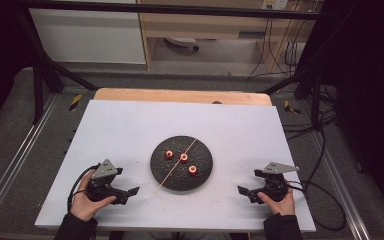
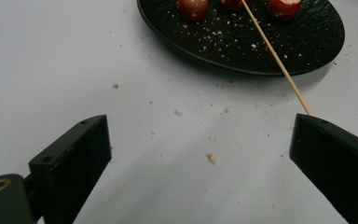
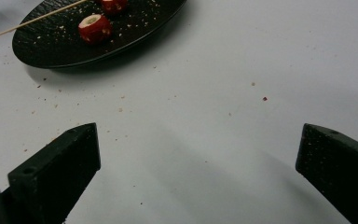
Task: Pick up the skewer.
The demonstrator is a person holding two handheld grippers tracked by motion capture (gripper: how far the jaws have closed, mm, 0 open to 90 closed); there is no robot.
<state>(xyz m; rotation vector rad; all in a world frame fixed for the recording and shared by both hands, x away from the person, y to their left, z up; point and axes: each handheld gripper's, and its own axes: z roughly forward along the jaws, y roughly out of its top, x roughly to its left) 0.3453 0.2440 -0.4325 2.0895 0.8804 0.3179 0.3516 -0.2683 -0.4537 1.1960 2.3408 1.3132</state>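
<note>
Both tongs rest on the bench with jaws spread wide and nothing between them: left tongs (image 1: pixel 130 191) at lower left of the high view, right tongs (image 1: pixel 243 191) at lower right. The black plate (image 1: pixel 160 172) sits at centre frame, between the two and apart from both. On it lie three red pieces (image 1: pixel 184 158) and a skewer (image 1: pixel 172 172), which crosses the plate diagonally and overhangs the near-left rim.

Risks, as judged from here:

- In the left gripper view the skewer's (image 2: pixel 272 49) free end lies just beside the right-hand jaw. Advance carelessly and you nudge it; it is thin and light and will likely roll or pivot off the plate (image 2: pixel 307 51).
- The pieces (image 3: pixel 94 27) are small and round. Close the jaws off-centre and one may squirt sideways or roll off the rim.
- Crumbs (image 2: pixel 210 157) litter the bench; they could let the skewer slide rather than seat in your grip.
- Pressing down on the overhanging end may lever the far end up against the middle piece.
</note>
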